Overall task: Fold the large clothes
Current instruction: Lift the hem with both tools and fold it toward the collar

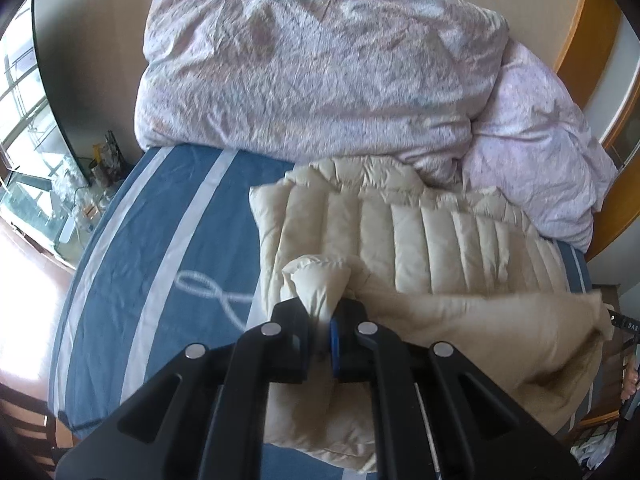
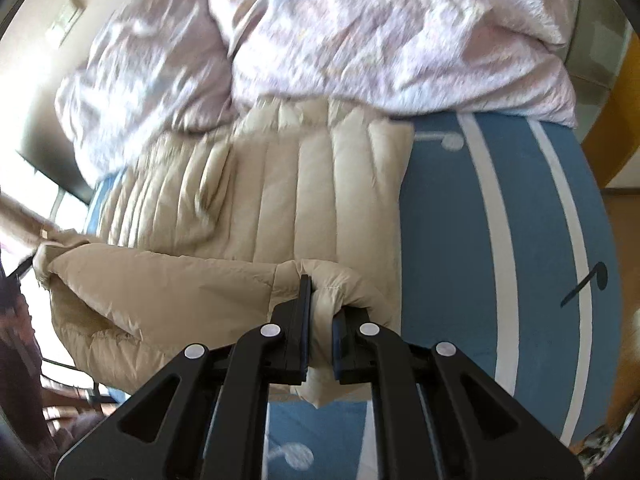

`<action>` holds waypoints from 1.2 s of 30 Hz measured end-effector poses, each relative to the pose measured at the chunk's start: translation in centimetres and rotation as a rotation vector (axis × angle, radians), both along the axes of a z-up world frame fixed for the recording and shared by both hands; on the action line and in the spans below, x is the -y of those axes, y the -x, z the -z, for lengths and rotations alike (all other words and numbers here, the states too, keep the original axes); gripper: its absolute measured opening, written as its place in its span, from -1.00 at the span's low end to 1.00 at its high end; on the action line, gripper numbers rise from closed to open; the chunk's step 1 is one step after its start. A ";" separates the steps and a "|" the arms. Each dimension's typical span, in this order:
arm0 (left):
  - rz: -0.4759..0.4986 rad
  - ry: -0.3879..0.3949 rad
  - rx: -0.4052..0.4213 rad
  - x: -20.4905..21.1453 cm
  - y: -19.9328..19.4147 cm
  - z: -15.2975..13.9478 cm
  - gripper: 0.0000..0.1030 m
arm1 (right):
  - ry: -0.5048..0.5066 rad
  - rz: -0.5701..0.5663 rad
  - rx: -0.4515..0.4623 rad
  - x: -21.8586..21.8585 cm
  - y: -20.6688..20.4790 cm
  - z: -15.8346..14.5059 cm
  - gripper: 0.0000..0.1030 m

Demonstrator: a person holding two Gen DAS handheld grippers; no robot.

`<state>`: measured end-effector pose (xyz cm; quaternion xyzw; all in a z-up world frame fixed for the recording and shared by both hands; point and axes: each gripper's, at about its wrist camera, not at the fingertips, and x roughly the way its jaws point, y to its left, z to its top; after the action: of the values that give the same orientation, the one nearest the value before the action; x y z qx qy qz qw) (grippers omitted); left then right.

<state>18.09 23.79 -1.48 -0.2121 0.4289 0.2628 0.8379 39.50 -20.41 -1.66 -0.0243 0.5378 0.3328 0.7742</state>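
Observation:
A cream quilted puffer jacket lies on the blue striped bed sheet. My left gripper is shut on a puffy corner of the jacket's near edge and holds it lifted. My right gripper is shut on the other corner of the same edge. The edge stretches between the two grippers as a raised fold. The jacket shows in the right wrist view too, its far end against the duvet.
A crumpled pink floral duvet is piled at the head of the bed, also seen in the right wrist view. A cluttered low table stands by the window at left. A wooden door frame is at right.

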 end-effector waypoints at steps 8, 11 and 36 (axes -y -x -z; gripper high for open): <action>-0.021 0.028 -0.002 -2.8 -4.1 0.9 -0.83 | -0.082 0.165 -0.010 -1.7 -4.3 0.0 -0.83; -0.037 0.049 -0.005 -4.1 -5.4 1.6 -0.81 | -0.097 0.201 -0.011 -2.9 -5.9 0.6 -0.83; -0.224 0.093 0.062 -12.2 -13.1 3.1 0.33 | -0.220 0.243 0.067 -7.3 -14.0 0.6 0.18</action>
<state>31.17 36.04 -4.58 -0.3054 0.3882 0.3280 0.8053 53.47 -13.09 -2.29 0.1148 0.4712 0.2927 0.8241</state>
